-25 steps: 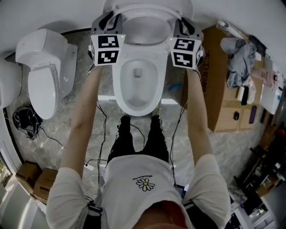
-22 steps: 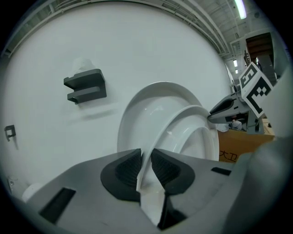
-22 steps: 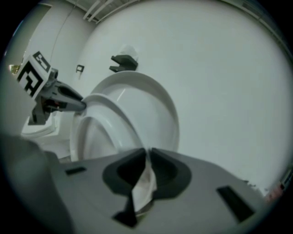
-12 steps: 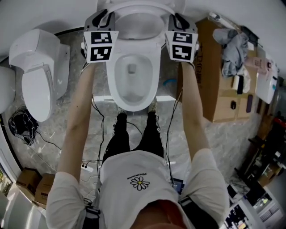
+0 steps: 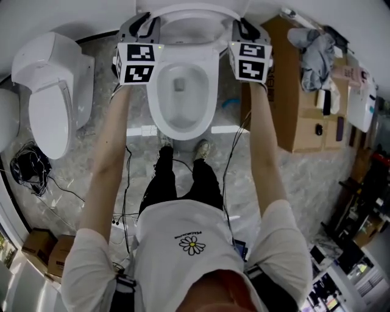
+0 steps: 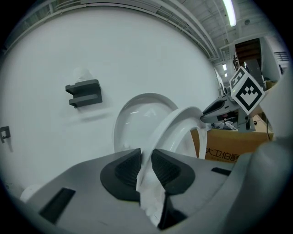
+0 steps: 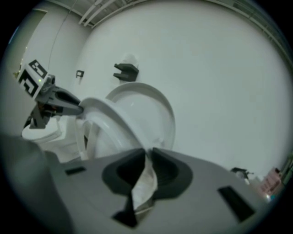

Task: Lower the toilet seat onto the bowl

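Note:
The white toilet seat (image 5: pixel 186 8) stands part-way down, tipped forward off the lid (image 6: pixel 137 114) and above the bowl (image 5: pixel 155 103). My left gripper (image 5: pixel 145 25) is shut on the seat's left rim, which runs between its dark pads (image 6: pixel 123 168). My right gripper (image 5: pixel 239 29) is shut on the right rim. In the left gripper view, the seat (image 6: pixel 176 123) arcs away from my left gripper (image 6: pixel 146 160). In the right gripper view it (image 7: pixel 110 116) arcs away from my right gripper (image 7: pixel 147 162). Both pairs of jaws have just eased slightly wider with the rim still between them.
A second white toilet (image 5: pixel 52 91) stands to the left, with a tangle of cables (image 5: pixel 30 167) on the marble floor. Cardboard boxes (image 5: pixel 298 103) with cloth on top stand close on the right. A black bracket (image 6: pixel 84 93) is fixed to the wall behind. The person's feet (image 5: pixel 201 148) are at the bowl's foot.
Both grippers have drawn the seat a little toward me, away from the lid. The person's feet have come out from under the bowl's front.

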`<state>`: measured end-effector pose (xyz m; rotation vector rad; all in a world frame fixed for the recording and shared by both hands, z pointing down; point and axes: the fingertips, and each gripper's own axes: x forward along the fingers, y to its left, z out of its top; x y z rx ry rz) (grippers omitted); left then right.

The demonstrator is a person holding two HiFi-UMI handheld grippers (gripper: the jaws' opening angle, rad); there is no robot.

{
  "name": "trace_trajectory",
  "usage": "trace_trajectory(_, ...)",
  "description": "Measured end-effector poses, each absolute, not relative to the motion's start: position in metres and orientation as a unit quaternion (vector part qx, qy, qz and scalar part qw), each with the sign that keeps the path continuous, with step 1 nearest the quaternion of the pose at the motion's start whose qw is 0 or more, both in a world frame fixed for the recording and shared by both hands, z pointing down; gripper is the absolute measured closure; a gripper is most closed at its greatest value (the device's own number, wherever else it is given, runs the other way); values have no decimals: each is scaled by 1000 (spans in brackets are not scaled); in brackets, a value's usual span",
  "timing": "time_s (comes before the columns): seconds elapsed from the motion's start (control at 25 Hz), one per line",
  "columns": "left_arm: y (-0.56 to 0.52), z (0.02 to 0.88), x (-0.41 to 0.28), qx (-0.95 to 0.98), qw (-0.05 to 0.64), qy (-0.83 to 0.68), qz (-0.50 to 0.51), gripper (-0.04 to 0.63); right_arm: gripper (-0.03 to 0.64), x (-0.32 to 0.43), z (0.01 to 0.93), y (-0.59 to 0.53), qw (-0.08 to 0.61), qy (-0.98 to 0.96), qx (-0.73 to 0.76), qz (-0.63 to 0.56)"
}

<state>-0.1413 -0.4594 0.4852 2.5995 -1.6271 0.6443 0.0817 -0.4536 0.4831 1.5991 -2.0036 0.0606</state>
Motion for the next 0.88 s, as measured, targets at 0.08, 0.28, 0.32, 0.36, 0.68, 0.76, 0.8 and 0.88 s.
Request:
trace_trajectory(0.08, -450, 484, -141, 828, 1, -520, 208, 505, 549, 81, 482, -445, 284, -752, 594, 17)
trace_trajectory(0.28, -421, 485, -144, 820, 13, -528, 221, 503, 549, 78, 485, -416, 288, -762, 581, 11)
trace_trajectory(0.32, -416, 484, -143, 820, 13, -529, 218, 502, 549, 78, 486, -412, 290, -764, 576, 8)
trace_trajectory(0.36, -412, 484, -143, 820, 16, -531, 212, 500, 549, 79, 487, -408, 293, -767, 572, 4)
trace_trajectory(0.68, -383, 494, -147, 803, 29, -560, 201, 497, 549, 75, 494, -379, 305, -783, 542, -19)
trace_trajectory(0.76, -375, 497, -147, 798, 32, -566, 204, 497, 549, 76, 498, -371, 304, -787, 536, -19)
trace_trajectory(0.8, -372, 498, -147, 796, 35, -569, 205, 497, 548, 76, 499, -368, 303, -789, 534, -19)
trace_trajectory(0.88, -366, 499, -147, 793, 46, -572, 203, 495, 546, 76, 499, -361, 304, -791, 530, -21)
